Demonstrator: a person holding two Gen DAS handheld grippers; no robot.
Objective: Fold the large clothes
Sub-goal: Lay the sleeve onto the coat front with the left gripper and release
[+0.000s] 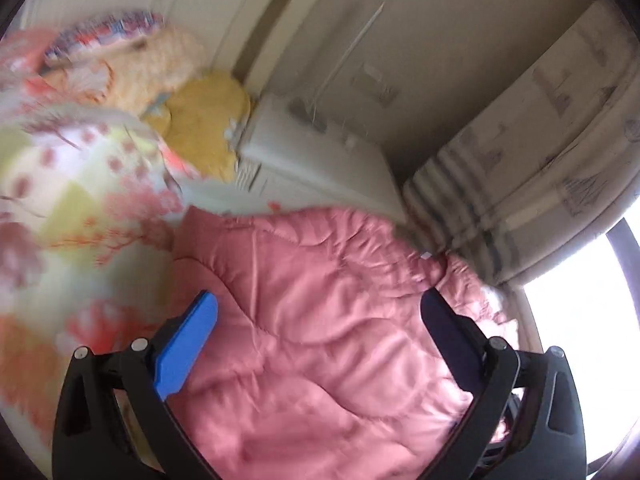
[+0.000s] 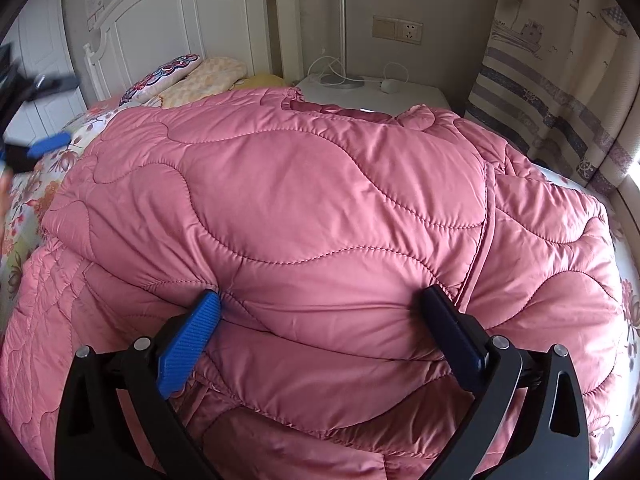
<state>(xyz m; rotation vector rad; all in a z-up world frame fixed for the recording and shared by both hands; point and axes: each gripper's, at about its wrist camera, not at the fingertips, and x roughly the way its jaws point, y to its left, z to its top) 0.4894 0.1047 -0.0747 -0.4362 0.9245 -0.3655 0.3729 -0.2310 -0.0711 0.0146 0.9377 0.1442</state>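
Note:
A large pink quilted jacket (image 2: 320,208) lies spread on the bed, collar toward the headboard. My right gripper (image 2: 320,300) is open, its fingers pressed against a thick fold of the jacket that bulges between them. My left gripper (image 1: 320,304) is open and empty, tilted, above the jacket's (image 1: 320,340) left part; the view is blurred. The left gripper also shows in the right wrist view (image 2: 44,144) at the far left, over the floral sheet.
A floral bedsheet (image 1: 60,200) covers the bed. Pillows (image 2: 188,76) lie by the white headboard (image 2: 180,12). A white nightstand (image 2: 384,96) with a lamp base and cables stands behind the jacket. A patterned curtain (image 2: 560,80) hangs at the right.

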